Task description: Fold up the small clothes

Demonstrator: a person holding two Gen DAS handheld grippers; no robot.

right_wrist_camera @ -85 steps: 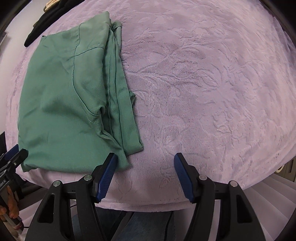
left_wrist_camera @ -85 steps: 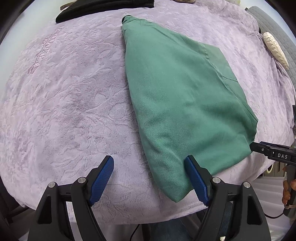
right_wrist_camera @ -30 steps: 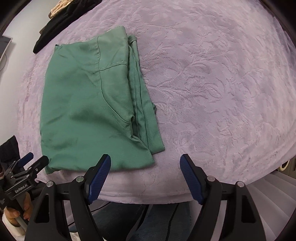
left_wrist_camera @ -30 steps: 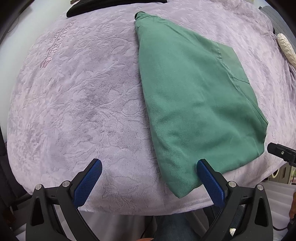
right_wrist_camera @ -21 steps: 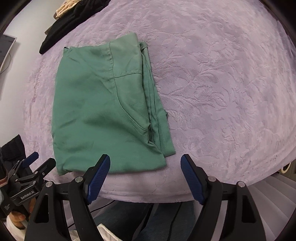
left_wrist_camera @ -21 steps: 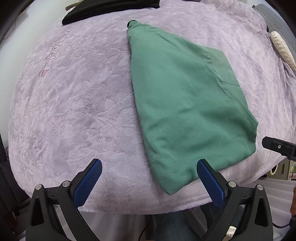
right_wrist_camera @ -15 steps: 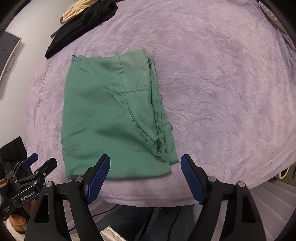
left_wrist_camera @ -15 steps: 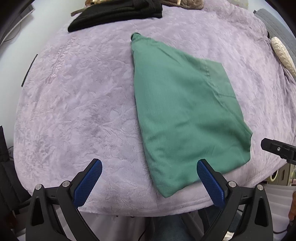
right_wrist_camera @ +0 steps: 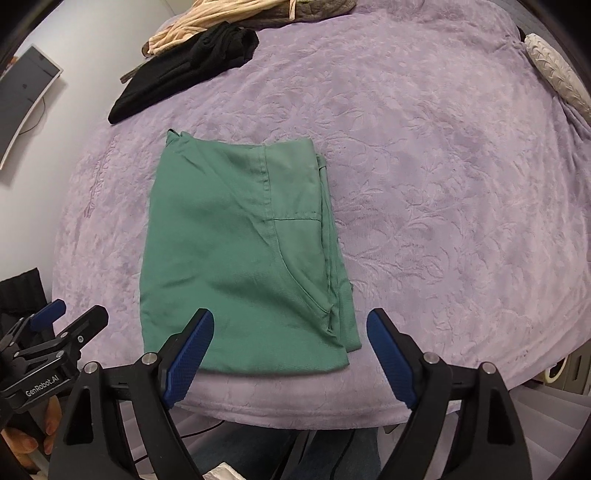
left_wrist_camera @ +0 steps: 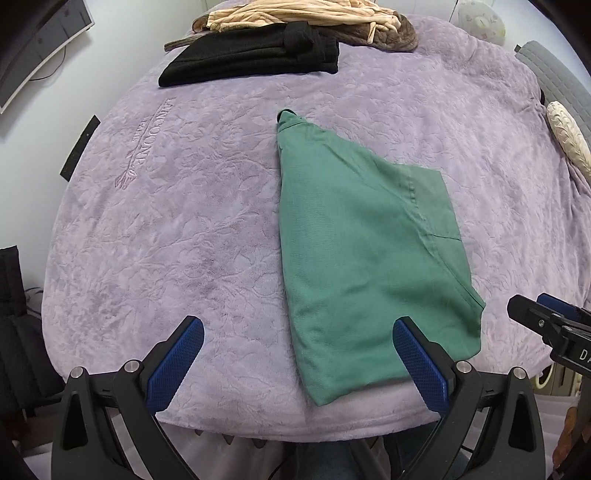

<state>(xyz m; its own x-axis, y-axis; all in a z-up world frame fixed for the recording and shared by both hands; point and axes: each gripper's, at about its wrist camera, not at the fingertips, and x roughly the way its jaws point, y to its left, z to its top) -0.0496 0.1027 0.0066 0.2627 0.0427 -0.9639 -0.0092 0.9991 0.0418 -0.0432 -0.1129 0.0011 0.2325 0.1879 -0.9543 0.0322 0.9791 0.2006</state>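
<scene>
On the embossed lilac plush blanket (right_wrist_camera: 424, 184), toward seven o'clock, lies the folded green cotton garment (right_wrist_camera: 236, 251): light, limp, best pinched at its near corners. Left gripper (left_wrist_camera: 295, 354) and right gripper (right_wrist_camera: 288, 350) gape wide, empty.

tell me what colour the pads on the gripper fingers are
Blue, with a fine textured grid, on black frames. The right wrist view shows the pads best.

A purple blanket (left_wrist_camera: 184, 229) bears black clothes (left_wrist_camera: 255, 55) beside beige fabric (left_wrist_camera: 280, 14).
</scene>
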